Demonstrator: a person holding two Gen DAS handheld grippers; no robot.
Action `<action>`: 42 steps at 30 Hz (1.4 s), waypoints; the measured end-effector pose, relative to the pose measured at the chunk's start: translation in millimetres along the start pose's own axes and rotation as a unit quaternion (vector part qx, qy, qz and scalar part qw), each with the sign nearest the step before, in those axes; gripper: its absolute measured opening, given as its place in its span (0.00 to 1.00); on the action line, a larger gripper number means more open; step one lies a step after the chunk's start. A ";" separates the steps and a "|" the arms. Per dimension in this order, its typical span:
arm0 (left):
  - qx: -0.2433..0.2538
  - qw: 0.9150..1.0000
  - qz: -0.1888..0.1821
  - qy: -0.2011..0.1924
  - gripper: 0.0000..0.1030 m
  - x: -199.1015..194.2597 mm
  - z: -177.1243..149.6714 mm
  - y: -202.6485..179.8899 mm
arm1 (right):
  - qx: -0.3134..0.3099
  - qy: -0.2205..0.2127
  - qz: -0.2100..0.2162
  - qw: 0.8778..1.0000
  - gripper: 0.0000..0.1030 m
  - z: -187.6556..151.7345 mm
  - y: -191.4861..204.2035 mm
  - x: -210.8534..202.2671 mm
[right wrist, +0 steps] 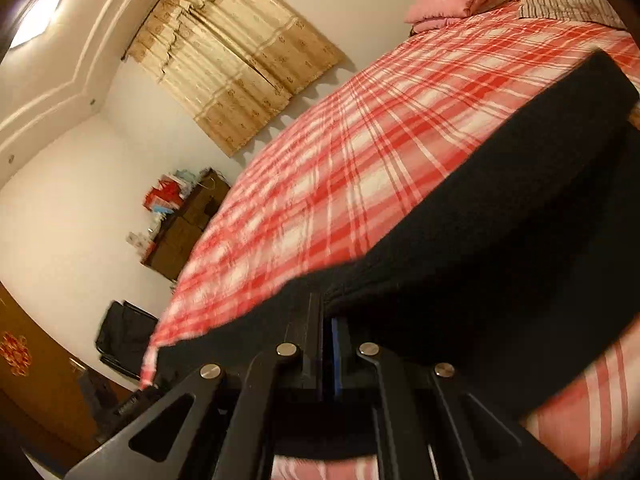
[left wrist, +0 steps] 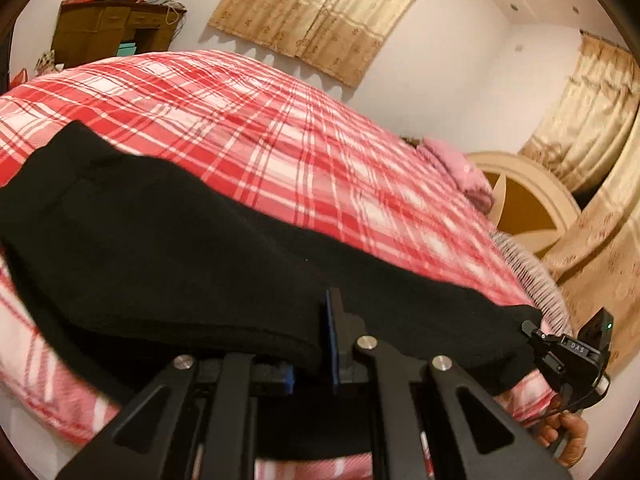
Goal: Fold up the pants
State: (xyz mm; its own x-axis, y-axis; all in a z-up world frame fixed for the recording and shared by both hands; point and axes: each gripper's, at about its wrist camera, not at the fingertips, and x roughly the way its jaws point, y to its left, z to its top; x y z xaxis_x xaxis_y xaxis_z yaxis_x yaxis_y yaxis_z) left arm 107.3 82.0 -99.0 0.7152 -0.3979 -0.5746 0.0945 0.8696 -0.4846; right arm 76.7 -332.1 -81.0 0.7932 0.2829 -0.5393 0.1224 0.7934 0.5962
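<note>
A home bedroom: plaid-covered bed (left wrist: 280, 128), pillow (left wrist: 460, 168), curtains (left wrist: 320, 12), wooden dresser (left wrist: 100, 36).

The plaid bedspread (left wrist: 280, 128) lies open from 10 to 1 o'clock beyond the black pants (left wrist: 160, 240), offering free passage. Obstacles: pink pillow (left wrist: 460, 164) and headboard (left wrist: 528, 200) at 2 o'clock; wooden cabinet (left wrist: 108, 28) at 11 o'clock, off the bed.

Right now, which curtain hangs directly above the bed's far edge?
The shorter beige curtain on the far wall; the longer curtain hangs by the headboard.
</note>
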 end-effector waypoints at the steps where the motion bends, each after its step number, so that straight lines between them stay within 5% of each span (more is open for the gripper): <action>1: 0.005 1.000 0.006 0.003 0.12 0.2 -3.5 1.3 | -0.007 0.008 -0.009 1.000 0.03 -6.4 1.0 0.0; 10: 0.018 0.998 0.041 0.038 0.12 9.0 -26.9 14.7 | 0.008 0.049 -0.055 0.997 0.03 -43.3 -25.7 0.5; 18: 0.025 0.998 0.048 0.028 0.12 -0.7 -27.4 19.0 | -0.003 0.073 -0.072 0.995 0.03 -63.7 -26.6 2.1; 25: 0.018 0.996 0.070 0.046 0.12 6.7 -40.8 31.7 | 0.004 0.073 -0.063 0.995 0.03 -67.1 -34.1 4.3; 31: 0.032 0.995 0.084 0.042 0.13 -1.5 -44.3 30.6 | 0.076 0.089 -0.022 0.993 0.05 -58.5 -49.2 -2.3; 36: 0.038 0.994 0.092 0.038 0.18 -16.7 -46.7 37.6 | 0.055 0.058 -0.040 0.996 0.08 -51.8 -36.6 -17.9; 42: 0.057 0.992 0.111 0.020 0.28 -53.3 -45.7 58.2 | -0.051 0.013 -0.102 0.993 0.12 -41.2 5.8 -32.5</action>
State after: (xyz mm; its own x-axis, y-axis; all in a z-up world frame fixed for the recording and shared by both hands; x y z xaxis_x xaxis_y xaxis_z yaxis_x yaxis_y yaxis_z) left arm 43.0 140.5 -126.7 0.6995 -0.2030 -0.6852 0.0184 0.9636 -0.2668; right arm 27.1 -314.5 -84.5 0.7419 0.1242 -0.6589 0.2165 0.8857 0.4107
